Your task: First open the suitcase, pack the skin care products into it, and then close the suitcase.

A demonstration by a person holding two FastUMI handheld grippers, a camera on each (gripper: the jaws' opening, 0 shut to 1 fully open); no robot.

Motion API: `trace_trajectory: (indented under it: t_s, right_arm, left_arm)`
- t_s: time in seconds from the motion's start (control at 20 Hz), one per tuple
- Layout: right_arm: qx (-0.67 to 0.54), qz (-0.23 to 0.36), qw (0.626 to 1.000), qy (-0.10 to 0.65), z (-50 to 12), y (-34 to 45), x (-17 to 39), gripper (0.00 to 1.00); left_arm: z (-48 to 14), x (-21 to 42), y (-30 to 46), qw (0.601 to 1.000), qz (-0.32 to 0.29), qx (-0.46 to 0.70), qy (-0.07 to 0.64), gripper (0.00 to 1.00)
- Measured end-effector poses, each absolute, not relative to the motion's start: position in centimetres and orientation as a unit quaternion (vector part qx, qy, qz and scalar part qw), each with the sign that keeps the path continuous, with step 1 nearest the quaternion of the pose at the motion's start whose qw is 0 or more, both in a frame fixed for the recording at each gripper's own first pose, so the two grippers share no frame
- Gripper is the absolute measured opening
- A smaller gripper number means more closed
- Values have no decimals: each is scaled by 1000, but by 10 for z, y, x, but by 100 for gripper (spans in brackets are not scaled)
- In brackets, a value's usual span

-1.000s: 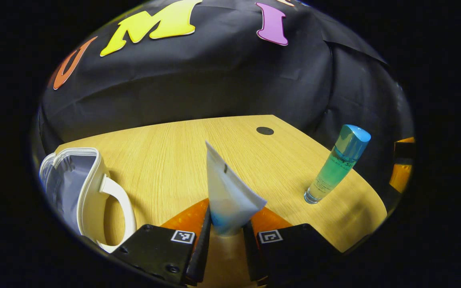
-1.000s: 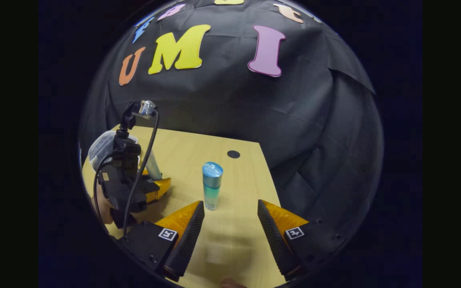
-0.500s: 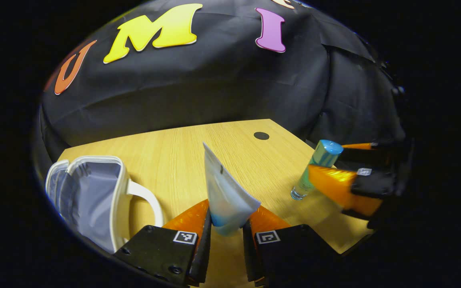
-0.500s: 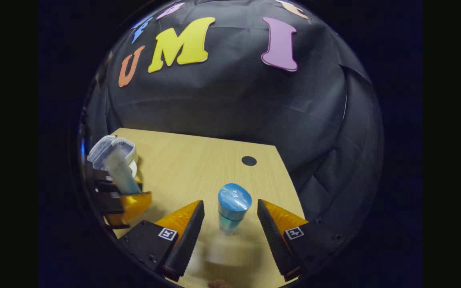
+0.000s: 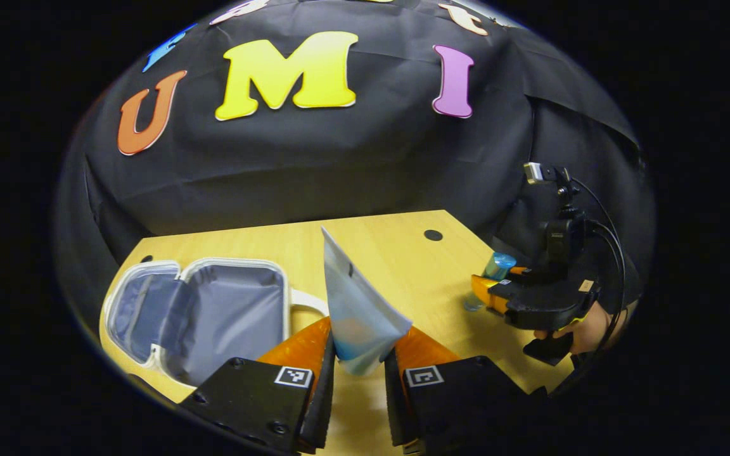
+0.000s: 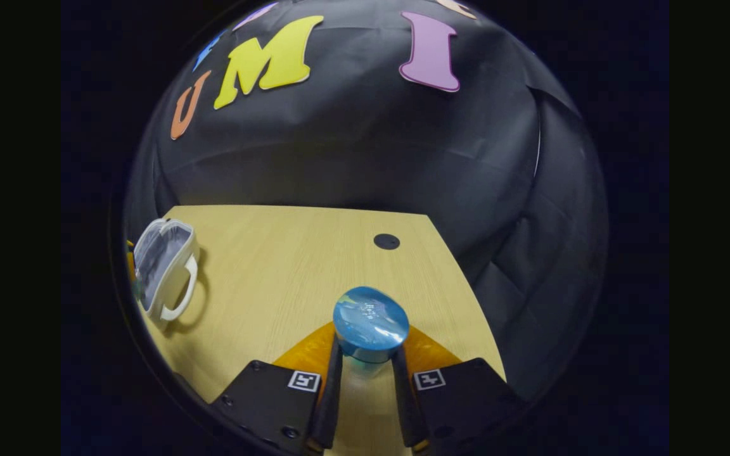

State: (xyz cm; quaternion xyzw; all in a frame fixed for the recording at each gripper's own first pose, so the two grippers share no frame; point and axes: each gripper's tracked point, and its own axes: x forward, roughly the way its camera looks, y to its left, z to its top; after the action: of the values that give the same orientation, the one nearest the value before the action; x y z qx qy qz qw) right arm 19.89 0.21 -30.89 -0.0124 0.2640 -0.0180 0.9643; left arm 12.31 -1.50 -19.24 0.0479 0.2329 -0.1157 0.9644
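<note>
A small white suitcase [image 5: 213, 316] lies open on the wooden table [image 5: 390, 253], its grey lining showing and its handle toward the middle; it also sits at the left in the right gripper view as the suitcase [image 6: 161, 266]. My left gripper [image 5: 358, 364] is shut on a pale blue-white tube [image 5: 355, 304] that points up and away, to the right of the suitcase. My right gripper [image 6: 368, 361] is shut on a green bottle with a blue cap [image 6: 370, 323]. In the left gripper view that bottle [image 5: 497, 269] stands at the table's right, in the right gripper [image 5: 498, 294].
A dark round hole [image 5: 433, 235] marks the table near its far right corner, seen also as the hole [image 6: 386, 240]. A hand [image 5: 583, 329] holds the right gripper past the table's right edge. Black cloth walls close the back and right.
The right gripper has closed on the bottle. My left gripper has pulled back with the tube, and more of the open suitcase now shows.
</note>
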Motion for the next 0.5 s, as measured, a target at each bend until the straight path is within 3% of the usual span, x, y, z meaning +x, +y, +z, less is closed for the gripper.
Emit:
trace_trajectory:
  t_s: [0.5]
  right_arm:
    - [-2, -20, 970, 242, -234, 58, 120, 35]
  left_arm:
    - [-212, 134, 163, 960, -32, 61, 270, 39]
